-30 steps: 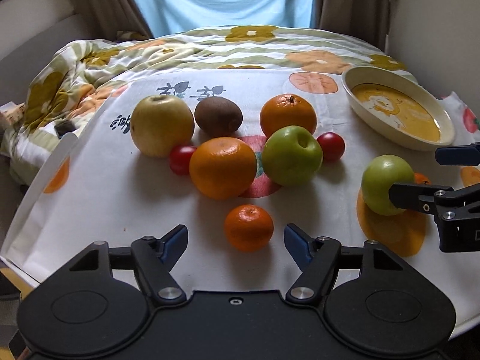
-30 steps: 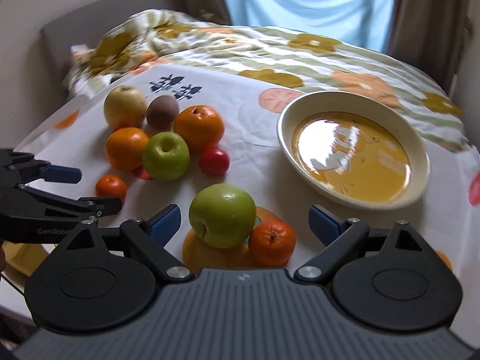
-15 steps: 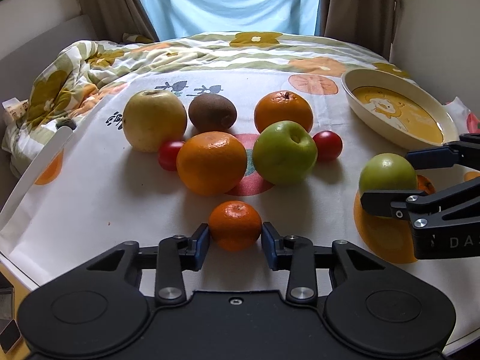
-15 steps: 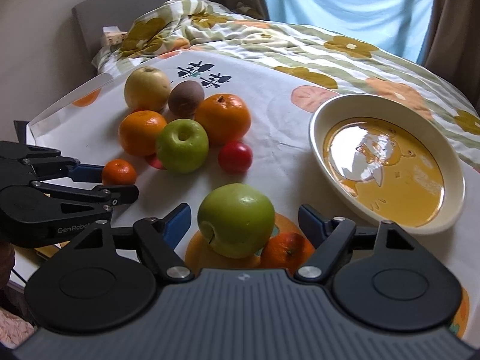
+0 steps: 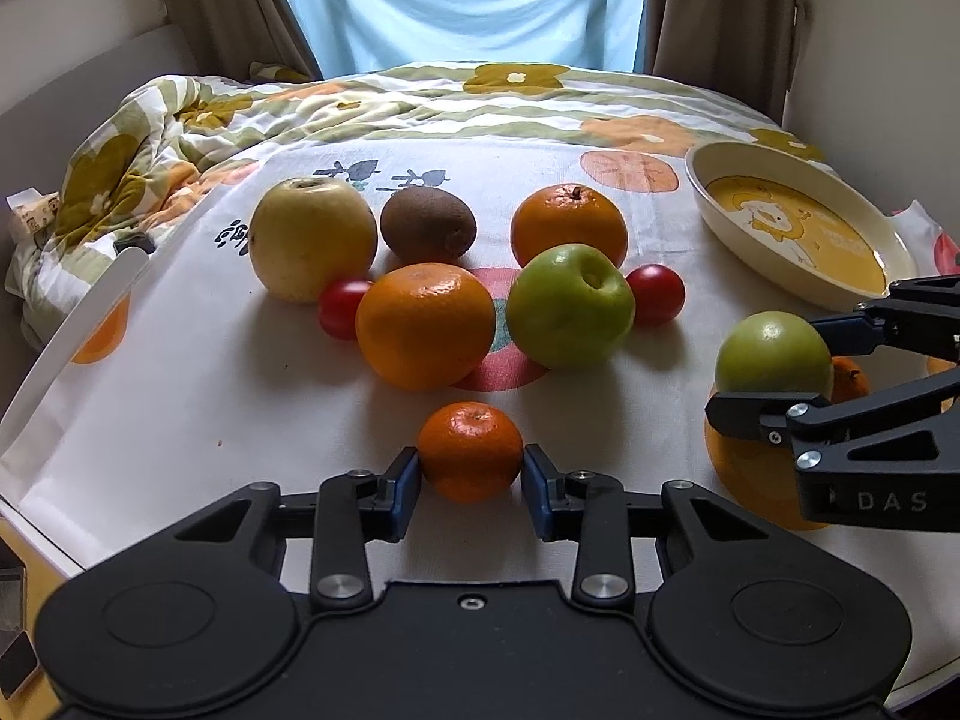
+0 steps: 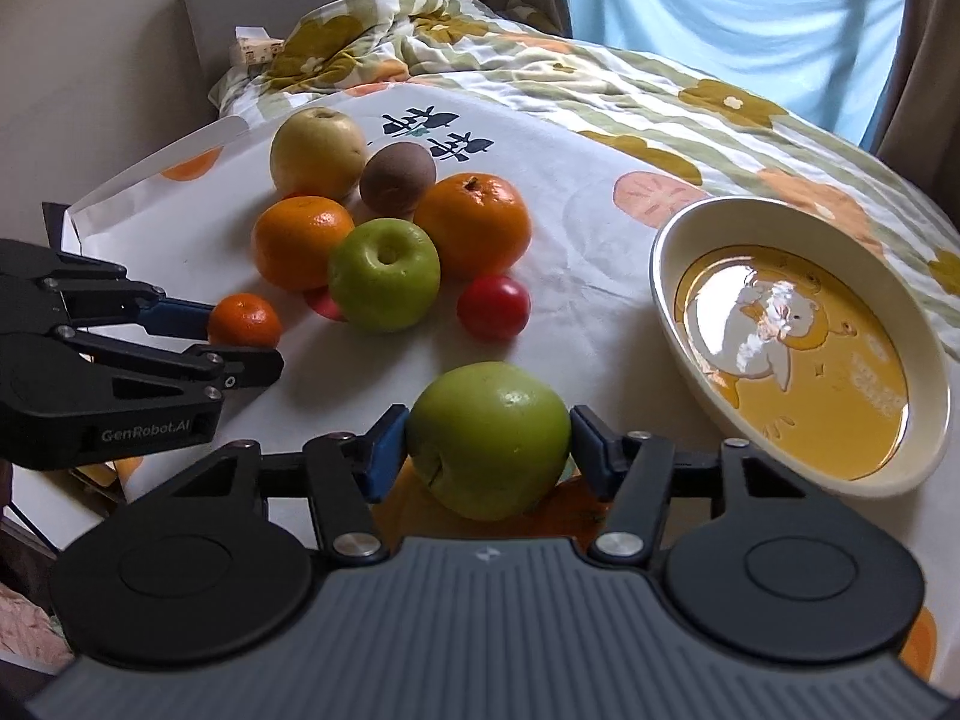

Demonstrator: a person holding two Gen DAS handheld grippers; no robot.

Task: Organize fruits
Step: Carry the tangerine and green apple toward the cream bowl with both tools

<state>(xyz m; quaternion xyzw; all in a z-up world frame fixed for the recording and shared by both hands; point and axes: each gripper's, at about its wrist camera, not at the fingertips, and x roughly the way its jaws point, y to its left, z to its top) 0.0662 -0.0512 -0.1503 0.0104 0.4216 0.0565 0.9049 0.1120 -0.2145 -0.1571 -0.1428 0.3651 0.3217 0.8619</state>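
Observation:
My left gripper [image 5: 470, 483] is shut on a small mandarin [image 5: 470, 450] near the table's front edge; it also shows in the right wrist view [image 6: 246, 319]. My right gripper [image 6: 489, 450] is shut on a green apple [image 6: 489, 438], seen at right in the left wrist view [image 5: 774, 354]. A second small mandarin [image 5: 849, 375] lies partly hidden behind that apple. A cluster sits mid-table: yellow apple [image 5: 312, 237], kiwi [image 5: 427, 232], two oranges [image 5: 425, 324] [image 5: 569, 231], another green apple [image 5: 569, 306], two red tomatoes [image 5: 655, 294] [image 5: 339, 307].
A cream oval dish [image 6: 798, 330] with a yellow cartoon bottom stands at the right. A white cloth with fruit prints [image 5: 180, 420] covers the table. A rumpled floral blanket [image 5: 150, 144] lies at the back left, with curtains and a window behind.
My left gripper closed from wide open onto the small mandarin. My right gripper closed onto the green apple and moved closer over it.

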